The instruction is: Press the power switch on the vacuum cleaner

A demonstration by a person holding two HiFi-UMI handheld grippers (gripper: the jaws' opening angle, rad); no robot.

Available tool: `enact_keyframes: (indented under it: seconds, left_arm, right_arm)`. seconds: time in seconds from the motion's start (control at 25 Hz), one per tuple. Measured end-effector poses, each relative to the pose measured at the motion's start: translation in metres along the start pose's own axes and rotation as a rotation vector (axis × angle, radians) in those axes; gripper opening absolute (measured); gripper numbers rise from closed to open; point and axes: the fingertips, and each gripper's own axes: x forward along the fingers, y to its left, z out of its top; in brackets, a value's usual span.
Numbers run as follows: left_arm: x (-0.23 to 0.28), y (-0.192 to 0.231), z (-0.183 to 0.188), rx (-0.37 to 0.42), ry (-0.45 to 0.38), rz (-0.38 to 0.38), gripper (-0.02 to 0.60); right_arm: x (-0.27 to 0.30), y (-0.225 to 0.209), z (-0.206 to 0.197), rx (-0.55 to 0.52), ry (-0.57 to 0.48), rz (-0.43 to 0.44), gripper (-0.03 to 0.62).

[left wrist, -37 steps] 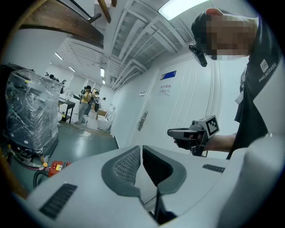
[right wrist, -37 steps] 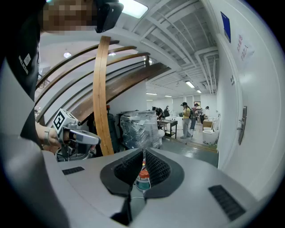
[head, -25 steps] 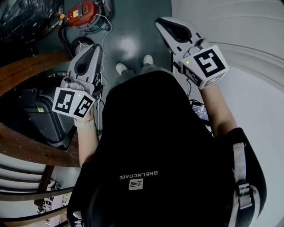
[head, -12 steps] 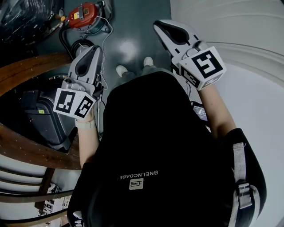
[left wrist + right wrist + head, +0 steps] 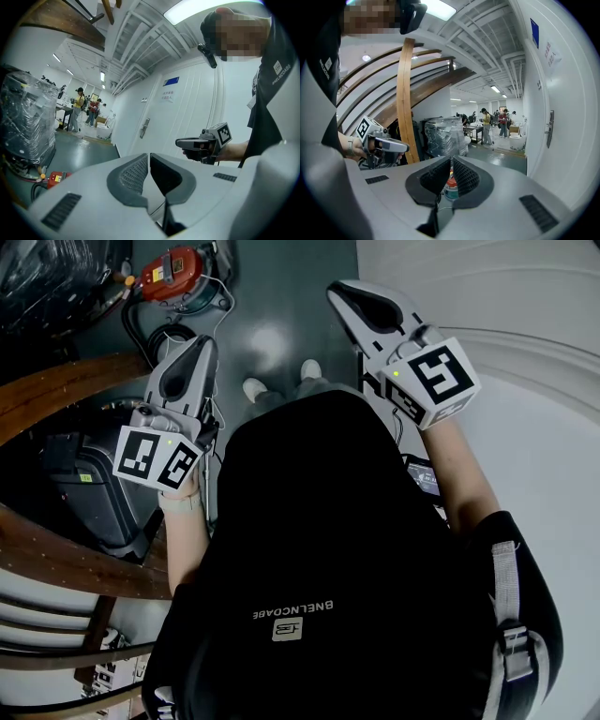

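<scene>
Hardly anything has moved in the last second: both tools hang where they were in front of the person's chest, and the view has only drifted a touch. The left gripper (image 5: 204, 341), a grey-and-white handheld with a marker cube, has its ribbed pads pressed together on nothing. The right gripper (image 5: 339, 289), its twin, is likewise clenched and empty.

The red-orange, drum-shaped vacuum cleaner (image 5: 172, 268) sits on the dark green floor (image 5: 281, 296), well ahead of the person's white shoes (image 5: 255, 385) and off to the left. Its black hose (image 5: 150, 334) is looped beside it. The power switch is too small to pick out from here.

I'd say the approach has not really begun. Next, one gripper, likely the left as the nearer, must be carried down to the machine's top. Closed tips should do well for the poke once the switch is found.
</scene>
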Motion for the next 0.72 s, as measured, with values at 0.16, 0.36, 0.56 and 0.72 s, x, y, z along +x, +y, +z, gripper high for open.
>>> enact_keyframes:
  seconds: [0.16,0.36,0.56,0.72]
  left_arm:
    - [0.003,-0.001,0.001,-0.001,-0.004,0.008,0.015]
    - [0.0,0.0,0.01,-0.008,-0.018,0.016,0.015]
    - [-0.035,0.026,0.012,-0.016,-0.037,0.031,0.015]
    - [-0.065,0.056,0.013,-0.024,-0.047,0.048,0.015]
  right_arm:
    - [0.001,-0.003,0.001,0.006,-0.005,0.005,0.035]
    - [0.009,-0.002,0.013,0.003,-0.001,0.018,0.035]
    - [0.037,0.029,0.022,-0.017,0.008,0.023,0.035]
    - [0.066,0.055,0.027,-0.027,0.018,0.031,0.035]
